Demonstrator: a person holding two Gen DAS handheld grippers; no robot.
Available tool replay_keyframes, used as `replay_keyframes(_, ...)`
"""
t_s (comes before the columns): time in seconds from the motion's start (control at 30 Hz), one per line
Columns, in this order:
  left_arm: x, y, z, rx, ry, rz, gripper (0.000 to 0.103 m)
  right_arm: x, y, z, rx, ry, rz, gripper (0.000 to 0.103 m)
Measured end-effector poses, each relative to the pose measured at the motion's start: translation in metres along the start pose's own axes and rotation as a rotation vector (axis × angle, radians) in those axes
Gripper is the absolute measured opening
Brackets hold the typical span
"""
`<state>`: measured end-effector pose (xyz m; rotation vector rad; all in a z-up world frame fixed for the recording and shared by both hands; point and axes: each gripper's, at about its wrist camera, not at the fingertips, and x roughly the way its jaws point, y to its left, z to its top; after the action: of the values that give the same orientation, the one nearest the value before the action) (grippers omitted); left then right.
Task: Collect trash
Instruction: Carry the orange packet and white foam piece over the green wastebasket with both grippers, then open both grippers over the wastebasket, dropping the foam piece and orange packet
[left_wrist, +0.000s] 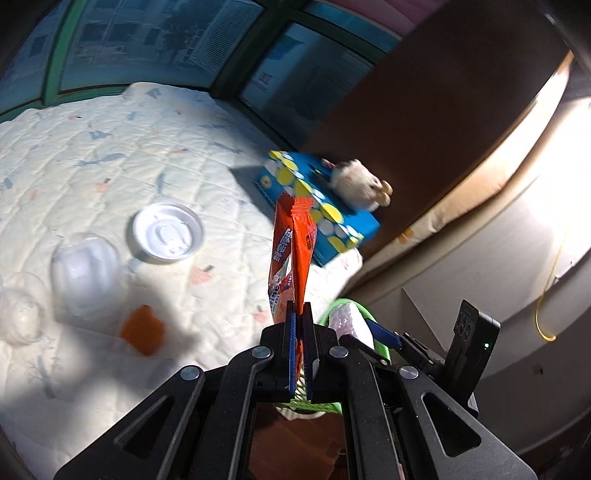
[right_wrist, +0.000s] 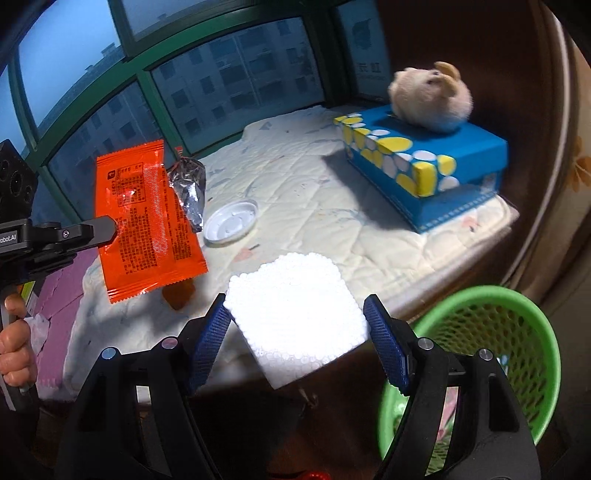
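My left gripper (left_wrist: 300, 314) is shut on an orange snack wrapper (left_wrist: 293, 251) and holds it in the air above the bed's edge; the wrapper also shows in the right wrist view (right_wrist: 144, 218). My right gripper (right_wrist: 297, 332) holds a white foam block (right_wrist: 295, 317) between its blue pads (right_wrist: 208, 343), beside the green mesh basket (right_wrist: 517, 306). On the quilt lie a white plastic lid (left_wrist: 168, 233), a clear plastic cup (left_wrist: 83, 273) and an orange scrap (left_wrist: 142, 330).
A blue dotted tissue box (right_wrist: 424, 162) with a plush hamster (right_wrist: 430, 98) on it stands at the bed's right side. A silver foil wrapper (right_wrist: 190, 188) hangs behind the orange one. Windows lie behind the bed. A wooden headboard (left_wrist: 424, 92) is at right.
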<state>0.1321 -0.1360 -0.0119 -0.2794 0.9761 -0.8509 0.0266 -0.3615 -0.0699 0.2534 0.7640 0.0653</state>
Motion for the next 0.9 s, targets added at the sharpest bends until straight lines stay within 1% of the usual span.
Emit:
replay_keyframes(0.27,0.04,-0.047,-0.018,0.072,0.083,-0.05,0.004,-0.037,-0.069,-0.038,0.13,0.002,-0.136,0.074)
replay_keyframes(0.4,0.06,-0.066,-0.025,0.103,0.124,-0.062,0.004,-0.045,-0.094,-0.055,0.192,0.004,-0.178,0.075)
replay_keyframes(0.53,0.079,-0.084,-0.033,0.14,0.162,-0.069,0.004,-0.052,-0.121,-0.067,0.259,0.0,-0.202,0.075)
replay_keyframes(0.67,0.098,-0.097,-0.039,0.163,0.199,-0.069,0.004,-0.059,-0.139,-0.076,0.313,-0.01,-0.222,0.081)
replay_keyframes(0.77,0.111,-0.105,-0.044,0.179,0.224,-0.067,0.004,-0.066,-0.147,-0.081,0.33,-0.018,-0.237,0.082)
replay_keyframes(0.9,0.128,-0.116,-0.051,0.211,0.255,-0.07,0.004,-0.077,-0.152,-0.085,0.347,-0.037,-0.234,0.082)
